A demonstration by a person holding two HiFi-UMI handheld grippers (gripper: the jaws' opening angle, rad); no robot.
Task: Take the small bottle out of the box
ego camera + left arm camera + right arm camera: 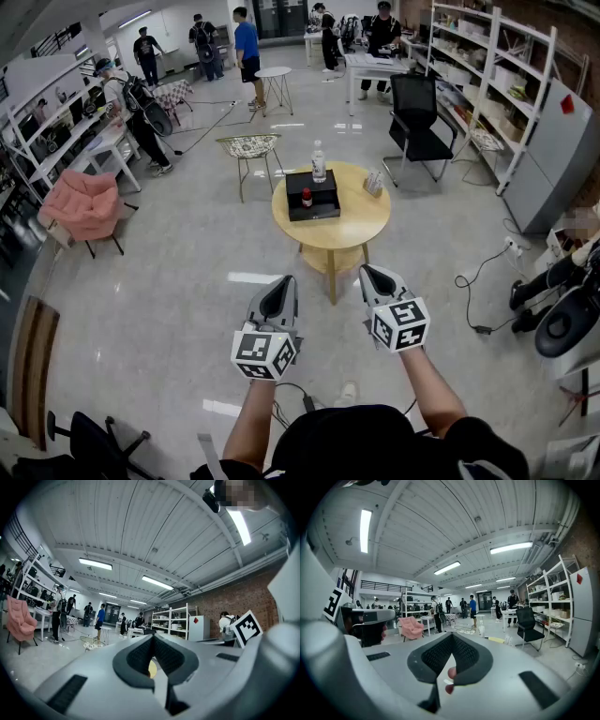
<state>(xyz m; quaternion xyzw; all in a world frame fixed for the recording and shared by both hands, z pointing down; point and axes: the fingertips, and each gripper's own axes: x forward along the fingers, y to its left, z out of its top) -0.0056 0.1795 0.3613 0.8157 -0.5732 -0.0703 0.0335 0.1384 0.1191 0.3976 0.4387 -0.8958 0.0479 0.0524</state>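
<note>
A small bottle with a red cap (307, 197) stands upright inside an open black box (323, 212) on a round wooden table (330, 232), well ahead of me. Both grippers hang low in front of my body, short of the table and touching nothing. My left gripper (284, 281) is shut, its jaw tips meeting, and holds nothing. Beside it, my right gripper (367, 272) is also shut and empty. In the left gripper view the jaws of the left gripper (152, 641) close over a sliver of the yellow tabletop. In the right gripper view the right gripper (452, 637) points toward the room.
A clear water bottle (319, 161) stands behind the box and a small white pack (374, 182) lies at the table's right. A wire stool (249, 146), a black office chair (416, 114), a pink armchair (84, 202), shelving (511, 84) and several people stand around.
</note>
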